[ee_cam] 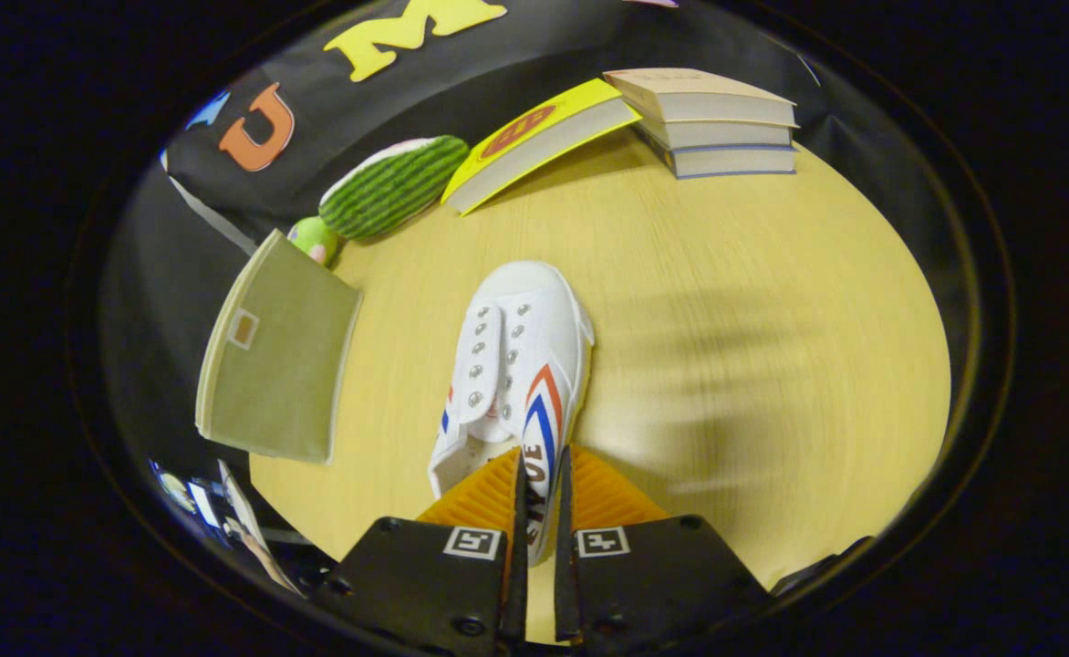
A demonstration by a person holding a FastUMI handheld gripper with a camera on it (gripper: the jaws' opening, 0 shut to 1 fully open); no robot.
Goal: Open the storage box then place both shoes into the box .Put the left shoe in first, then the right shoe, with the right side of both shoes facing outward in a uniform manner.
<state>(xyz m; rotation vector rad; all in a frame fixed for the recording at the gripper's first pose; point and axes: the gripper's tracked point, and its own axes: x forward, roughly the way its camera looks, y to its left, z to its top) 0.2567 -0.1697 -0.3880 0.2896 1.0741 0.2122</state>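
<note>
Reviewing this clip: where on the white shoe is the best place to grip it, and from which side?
The heel-side wall of the white shoe, approached from behind the heel. That thin upright wall fits between the fingers, and the gripper is shut on it there now, toe pointing away toward the books.

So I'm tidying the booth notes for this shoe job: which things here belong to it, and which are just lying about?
Part of the job:
- white shoe, its heel side pinched by the gripper, both fingers pressing on it
- olive storage box, beside the shoe

Just lying about:
- green plush toy
- yellow book leaning on the stack of books
</note>
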